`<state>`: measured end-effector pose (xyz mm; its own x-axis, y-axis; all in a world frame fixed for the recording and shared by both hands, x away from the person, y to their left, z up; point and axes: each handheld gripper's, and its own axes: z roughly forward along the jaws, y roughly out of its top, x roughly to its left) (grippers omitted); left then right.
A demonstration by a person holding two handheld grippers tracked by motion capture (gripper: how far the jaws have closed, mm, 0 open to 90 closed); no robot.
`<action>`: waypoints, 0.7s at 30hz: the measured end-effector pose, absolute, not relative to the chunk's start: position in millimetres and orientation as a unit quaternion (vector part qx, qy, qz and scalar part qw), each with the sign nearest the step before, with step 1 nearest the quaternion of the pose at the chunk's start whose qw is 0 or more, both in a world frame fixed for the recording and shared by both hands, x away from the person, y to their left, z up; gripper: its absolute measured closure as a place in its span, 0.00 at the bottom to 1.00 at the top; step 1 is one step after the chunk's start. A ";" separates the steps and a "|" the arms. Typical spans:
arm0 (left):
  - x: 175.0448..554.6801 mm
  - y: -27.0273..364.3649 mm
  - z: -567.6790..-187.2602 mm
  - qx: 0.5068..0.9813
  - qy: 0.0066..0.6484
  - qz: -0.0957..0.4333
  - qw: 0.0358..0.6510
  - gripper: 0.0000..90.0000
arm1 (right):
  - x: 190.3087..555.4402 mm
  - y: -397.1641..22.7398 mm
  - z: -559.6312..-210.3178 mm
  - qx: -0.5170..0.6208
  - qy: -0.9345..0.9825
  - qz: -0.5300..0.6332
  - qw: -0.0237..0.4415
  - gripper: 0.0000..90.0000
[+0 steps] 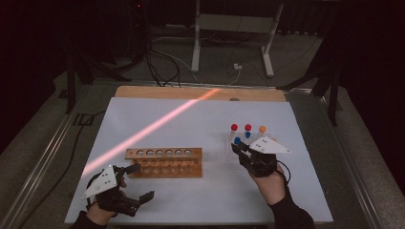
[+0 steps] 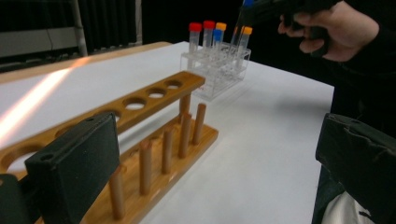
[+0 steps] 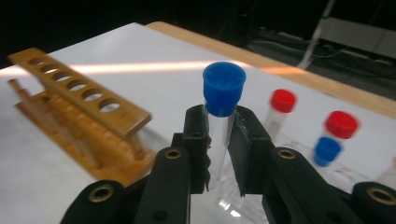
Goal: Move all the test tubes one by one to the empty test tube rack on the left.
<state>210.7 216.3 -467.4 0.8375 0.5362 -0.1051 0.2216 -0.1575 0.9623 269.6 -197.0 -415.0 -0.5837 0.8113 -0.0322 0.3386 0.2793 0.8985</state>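
The right hand-held gripper [image 3: 219,140] pinches a blue-capped tube [image 3: 223,100] just above the clear rack [image 2: 217,70], at 3 o'clock of the wooden rack [image 1: 164,162] (all holes seemingly empty). The left hand-held gripper [image 1: 133,183] is spread; transfer barely begun.

A brown wooden six-hole tube rack [image 1: 164,162] stands on the white-topped desk [image 1: 200,119], left of centre. A clear plastic rack [image 1: 239,143] holding capped tubes [image 1: 248,128] stands to its right, slightly farther back.
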 end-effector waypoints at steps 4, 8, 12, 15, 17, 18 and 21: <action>212.7 206.5 -459.4 0.761 0.250 0.123 0.586 0.01 | 266.1 -189.9 -421.4 0.369 0.771 0.464 0.232 0.86; 216.8 195.5 -453.7 0.765 0.255 0.109 0.582 0.01 | 263.2 -185.6 -425.5 0.364 0.778 0.461 0.224 0.86; 221.0 184.1 -449.6 0.769 0.242 0.088 0.586 0.01 | 260.4 -181.1 -429.3 0.357 0.785 0.460 0.211 0.86; 224.5 175.1 -447.0 0.774 0.231 0.076 0.585 0.01 | 257.2 -177.0 -431.5 0.349 0.791 0.459 0.203 0.86; 227.4 169.1 -445.3 0.775 0.227 0.066 0.587 0.01 | 256.5 -176.1 -432.1 0.346 0.793 0.459 0.202 0.86; 229.0 165.8 -444.2 0.777 0.223 0.061 0.586 0.01 | 255.0 -174.1 -432.9 0.342 0.796 0.459 0.198 0.86; 233.0 155.7 -440.6 0.781 0.213 0.050 0.585 0.01 | 253.4 -172.2 -433.5 0.338 0.798 0.458 0.195 0.86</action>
